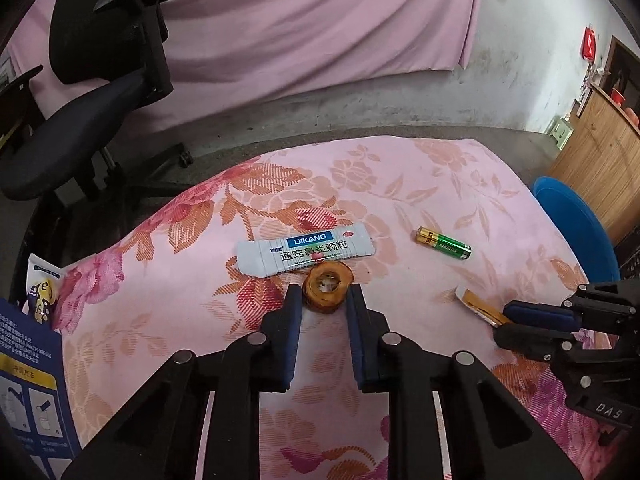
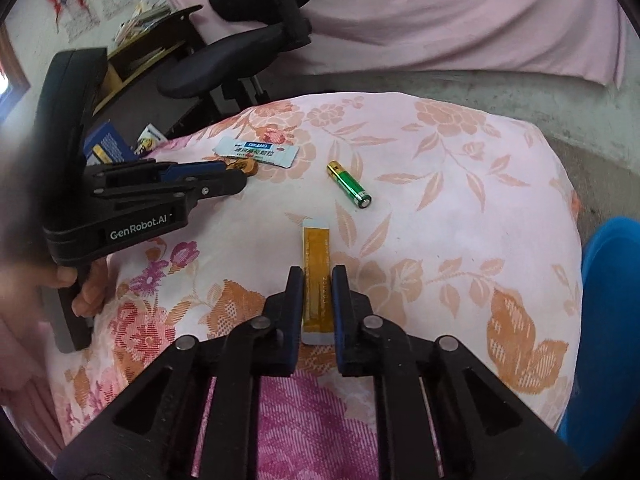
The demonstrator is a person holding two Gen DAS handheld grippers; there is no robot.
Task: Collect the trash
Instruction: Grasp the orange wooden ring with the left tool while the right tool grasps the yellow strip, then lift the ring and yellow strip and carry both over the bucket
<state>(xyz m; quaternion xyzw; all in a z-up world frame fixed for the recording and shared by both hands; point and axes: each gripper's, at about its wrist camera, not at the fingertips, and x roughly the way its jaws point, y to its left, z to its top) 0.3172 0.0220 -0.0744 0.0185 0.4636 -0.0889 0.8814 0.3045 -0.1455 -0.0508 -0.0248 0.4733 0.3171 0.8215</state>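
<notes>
Two jaw pairs apart: left gripper straddling brown ring, half-hidden in right view; right gripper flanking orange sachet, mostly covered in left view.

pink floral cloth, green-gold battery, orange sachet

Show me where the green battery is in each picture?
Left wrist view: the battery lies right of centre on the flowered cloth, right of the white sachet.
Right wrist view: the battery lies just above centre, right of the same sachet and beyond the orange sachet.
Shared landmark: the white sachet, always to the battery's left.
</notes>
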